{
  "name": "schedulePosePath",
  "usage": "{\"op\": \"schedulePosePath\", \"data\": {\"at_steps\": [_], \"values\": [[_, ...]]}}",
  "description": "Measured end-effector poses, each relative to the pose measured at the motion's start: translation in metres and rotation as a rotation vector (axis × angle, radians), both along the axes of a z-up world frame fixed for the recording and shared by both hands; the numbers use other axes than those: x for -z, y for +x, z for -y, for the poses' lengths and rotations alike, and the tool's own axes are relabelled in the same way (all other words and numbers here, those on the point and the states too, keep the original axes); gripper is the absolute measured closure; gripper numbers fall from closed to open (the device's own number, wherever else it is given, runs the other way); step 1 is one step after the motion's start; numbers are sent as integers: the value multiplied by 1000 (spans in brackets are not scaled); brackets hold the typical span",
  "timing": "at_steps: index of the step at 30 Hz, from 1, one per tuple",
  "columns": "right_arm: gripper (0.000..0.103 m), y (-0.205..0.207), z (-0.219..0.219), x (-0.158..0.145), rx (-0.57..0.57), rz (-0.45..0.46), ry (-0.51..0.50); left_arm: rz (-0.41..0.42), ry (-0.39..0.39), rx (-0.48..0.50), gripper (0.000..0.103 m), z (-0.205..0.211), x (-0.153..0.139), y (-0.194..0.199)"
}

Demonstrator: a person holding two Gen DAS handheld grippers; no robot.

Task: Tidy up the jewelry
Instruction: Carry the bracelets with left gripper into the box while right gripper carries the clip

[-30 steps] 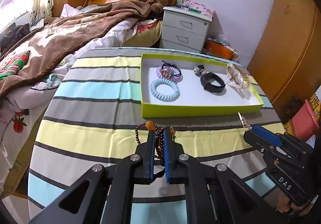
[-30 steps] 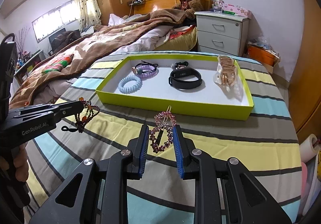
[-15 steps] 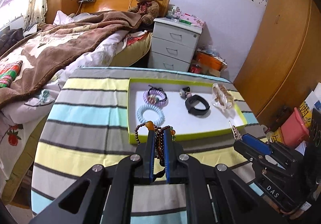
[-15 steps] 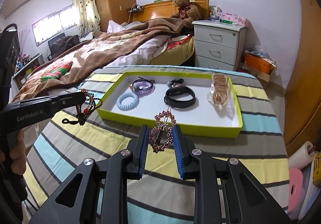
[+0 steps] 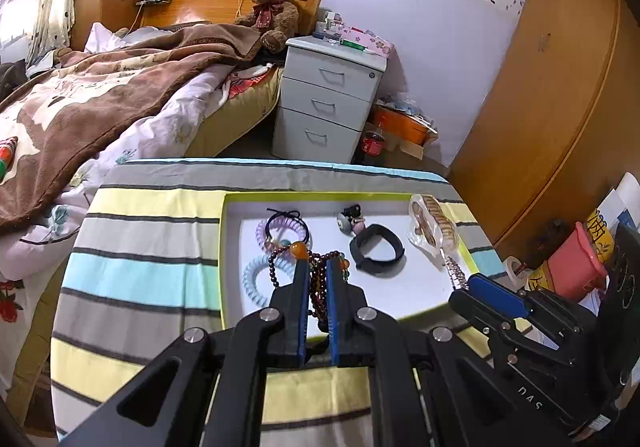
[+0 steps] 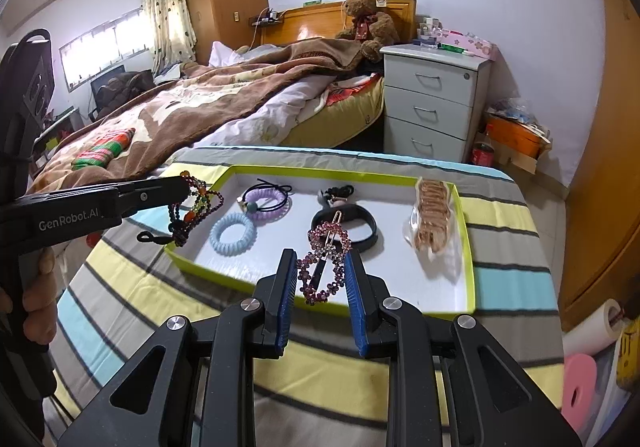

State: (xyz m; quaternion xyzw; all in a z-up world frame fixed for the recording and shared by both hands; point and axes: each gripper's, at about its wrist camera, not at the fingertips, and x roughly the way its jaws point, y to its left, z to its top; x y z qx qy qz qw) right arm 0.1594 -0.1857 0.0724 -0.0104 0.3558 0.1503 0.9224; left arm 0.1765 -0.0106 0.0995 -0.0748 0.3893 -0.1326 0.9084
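- Both grippers have risen and come forward since a second ago, so the beaded bracelet (image 5: 316, 275) and the rhinestone hair clip (image 6: 326, 263) now hang over the green tray (image 6: 466, 247) instead of the striped cloth (image 6: 508, 283).
- Bracelet: pinched between the left gripper (image 5: 318, 279)'s closed fingers, loops dangling free above the tray's near-left part, just over the blue coil tie (image 6: 233, 233).
- Clip: clamped sideways by the right gripper (image 6: 322, 271), held above the open white floor near the black band (image 6: 360, 229), probably so it drops clear of the rest.
- Further back lie the purple tie (image 6: 266, 203) and the bagged chain (image 6: 432, 223).
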Motion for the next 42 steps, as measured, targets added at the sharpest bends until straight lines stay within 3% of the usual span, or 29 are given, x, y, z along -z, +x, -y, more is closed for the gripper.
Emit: {"op": "schedulePosePath", "data": {"at_steps": [17,24,25,42], "values": [[78,48,-18,36,-191,-119,-29,-87,-12,-4,94,9,38,39],[79,55,-26,46,-223,-144,-53,-101,-13,-16,94,5,45,44],[88,56,-28,48,-231,-150,-60,-104,-12,-17,94,4,47,45],[88,56,-32,53,-234,-162,-91,-135,-14,-35,94,-3,60,51]]}}
